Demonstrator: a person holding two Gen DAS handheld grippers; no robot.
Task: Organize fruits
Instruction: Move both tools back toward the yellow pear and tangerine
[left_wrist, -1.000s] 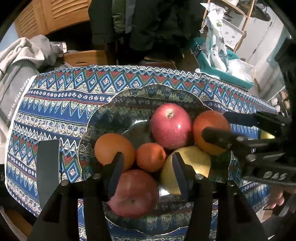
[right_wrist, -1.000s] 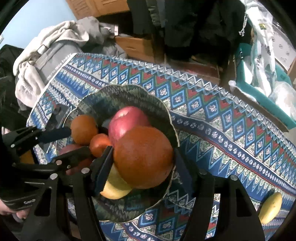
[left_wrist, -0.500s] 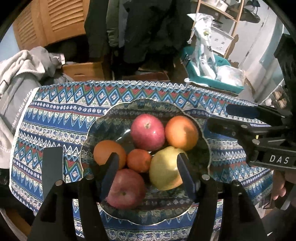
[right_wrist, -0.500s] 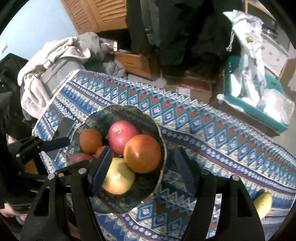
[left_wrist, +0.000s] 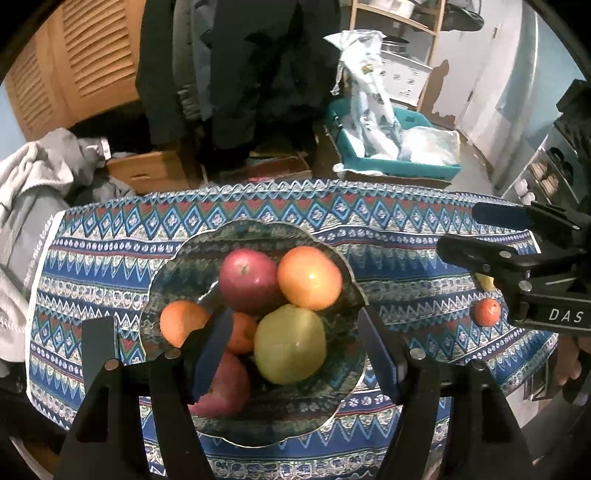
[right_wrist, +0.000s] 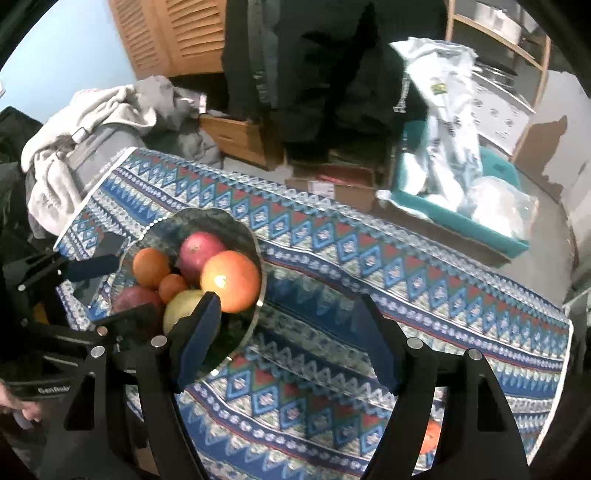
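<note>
"DAS" reads white on the right gripper (left_wrist: 458, 232), "nice today" on grey fabric (left_wrist: 35, 240); both the right and the left gripper (left_wrist: 295, 354), just opening, stand apart and empty above the patterned bowl (left_wrist: 177, 258) of six red, orange and yellow fruits.

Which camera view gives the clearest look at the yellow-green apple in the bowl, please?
The left wrist view: the yellow-green apple sits whole, in front of the other fruit. In the right wrist view a claw finger covers part of it.

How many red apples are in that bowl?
2. One red apple lies at the bowl's far side beside the big orange; the other lies at the near edge, partly behind a gripper finger. More could be hidden underneath.
</note>
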